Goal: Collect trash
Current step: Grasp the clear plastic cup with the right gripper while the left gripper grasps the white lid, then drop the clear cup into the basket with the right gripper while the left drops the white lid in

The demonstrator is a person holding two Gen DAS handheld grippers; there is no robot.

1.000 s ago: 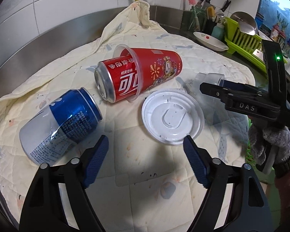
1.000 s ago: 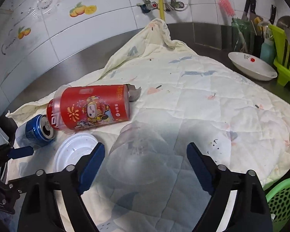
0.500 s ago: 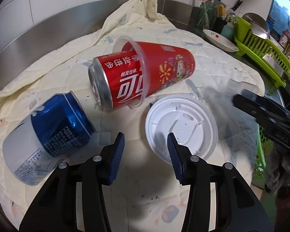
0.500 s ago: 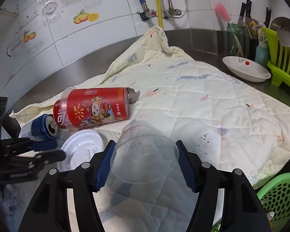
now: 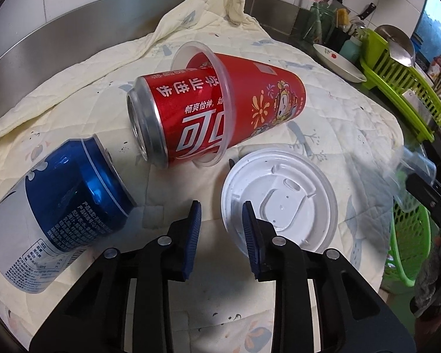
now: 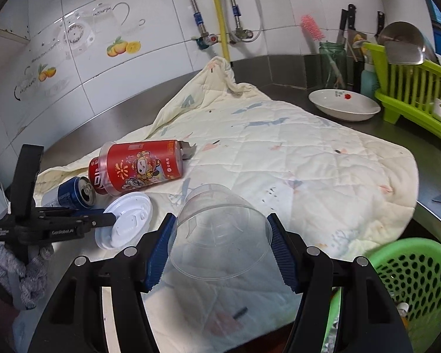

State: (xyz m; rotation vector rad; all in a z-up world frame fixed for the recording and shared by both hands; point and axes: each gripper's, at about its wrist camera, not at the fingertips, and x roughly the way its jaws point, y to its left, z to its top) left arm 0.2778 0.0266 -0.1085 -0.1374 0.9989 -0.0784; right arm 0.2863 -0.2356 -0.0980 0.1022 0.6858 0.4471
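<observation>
— How far along is the tidy-up?

— Early, I'd judge. The right gripper (image 6: 220, 247) has its blue pads pressed on either side of a clear plastic cup (image 6: 220, 232), lifted off the quilted cloth (image 6: 308, 161) with its mouth towards the camera. The green basket (image 6: 408, 288) sits at the near right, just off the cloth's edge – that looks like the bin. So one piece is in hand, not yet dropped.

— And the other hand?

— The left gripper (image 5: 222, 229) is low over the near part of the cloth. Its jaws have just been closing and now stand narrow, with only bare cloth in the gap. The right pad lies over the near-left rim of the white lid (image 5: 279, 206); the rim is not between the pads, so it holds nothing.

— What's left on the cloth?

— Three things besides the cup, or four if you count nested ones apart. The white lid lies flat, underside up, near the middle. Just beyond it a red can (image 5: 167, 123) lies on its side, pushed partway into a red printed cup (image 5: 267, 100) with a clear rim. To the left, a blue can (image 5: 64, 203) lies on its side, its top end close to the red can's.

— Anything already in the basket?

— Something small shows at its near edge in the right view, but I can't tell what.

— So the remainder?

— Drop the clear cup, then lid, both cans and the red cup – most of the job, by my reckoning.
</observation>
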